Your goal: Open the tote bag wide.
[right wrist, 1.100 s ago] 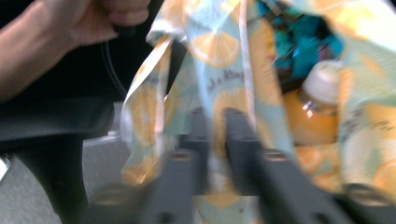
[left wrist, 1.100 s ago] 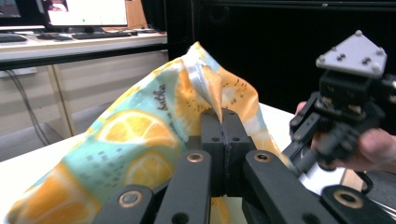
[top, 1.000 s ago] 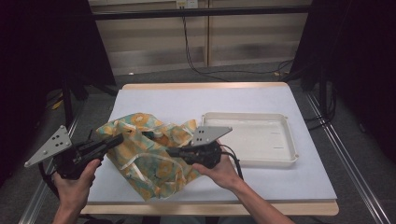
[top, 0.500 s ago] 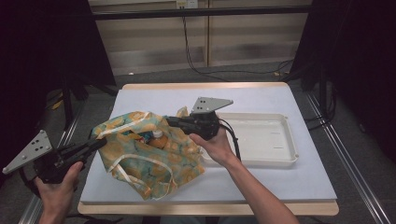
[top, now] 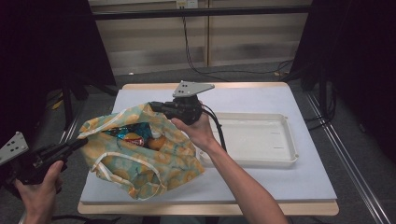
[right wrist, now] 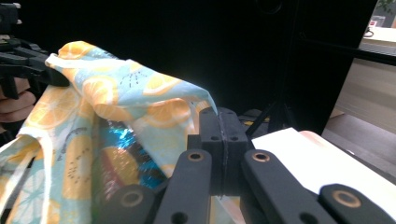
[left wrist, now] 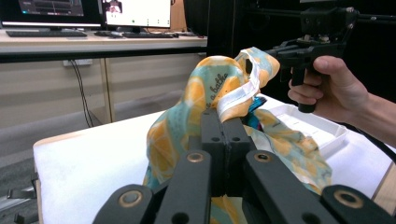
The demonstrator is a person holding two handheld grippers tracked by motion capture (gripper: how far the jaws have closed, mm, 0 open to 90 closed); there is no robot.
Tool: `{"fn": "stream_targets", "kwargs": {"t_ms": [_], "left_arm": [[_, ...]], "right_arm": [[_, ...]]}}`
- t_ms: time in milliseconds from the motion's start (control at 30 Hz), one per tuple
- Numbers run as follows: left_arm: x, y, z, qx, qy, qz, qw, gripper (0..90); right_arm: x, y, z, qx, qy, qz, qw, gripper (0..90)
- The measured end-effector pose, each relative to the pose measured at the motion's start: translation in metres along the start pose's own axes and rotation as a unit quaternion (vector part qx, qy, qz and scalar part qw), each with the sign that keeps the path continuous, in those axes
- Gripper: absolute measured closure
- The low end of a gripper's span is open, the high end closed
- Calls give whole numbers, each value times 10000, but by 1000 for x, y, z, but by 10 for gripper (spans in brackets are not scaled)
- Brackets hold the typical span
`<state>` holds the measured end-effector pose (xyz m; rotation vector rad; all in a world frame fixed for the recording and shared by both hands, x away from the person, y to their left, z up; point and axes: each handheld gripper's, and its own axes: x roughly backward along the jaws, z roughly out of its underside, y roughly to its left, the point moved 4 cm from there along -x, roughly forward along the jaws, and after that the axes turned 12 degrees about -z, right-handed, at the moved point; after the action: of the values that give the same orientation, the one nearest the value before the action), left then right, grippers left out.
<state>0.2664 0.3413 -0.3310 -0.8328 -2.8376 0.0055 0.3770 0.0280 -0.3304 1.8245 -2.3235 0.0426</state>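
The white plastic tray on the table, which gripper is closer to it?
Right. The right gripper holds the fabric bag's rim beside the white plastic tray; the left gripper grips the bag's far side.

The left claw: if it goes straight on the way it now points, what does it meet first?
Probably the orange-and-teal lemon-print fabric bag: the left claw is already shut on its rim. Beyond the bag is the right claw, though depth is unclear.

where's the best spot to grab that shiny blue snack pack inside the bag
Probably its upper edge, coming straight down through the mouth: the blue snack pack lies low in the fabric bag, which the left gripper and right gripper hold open by opposite rims.
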Motion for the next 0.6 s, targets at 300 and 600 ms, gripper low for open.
{"fn": "stream_targets", "kwargs": {"t_ms": [300, 600], "left_arm": [[-18, 27, 20, 159, 371, -70, 9992, 900], [-40, 30, 49, 170, 875, -130, 9959, 900]], "right_arm": [[-16, -14, 7, -130, 149, 80, 9998, 900], [-26, -26, 23, -306, 361, 99, 9988, 895]]}}
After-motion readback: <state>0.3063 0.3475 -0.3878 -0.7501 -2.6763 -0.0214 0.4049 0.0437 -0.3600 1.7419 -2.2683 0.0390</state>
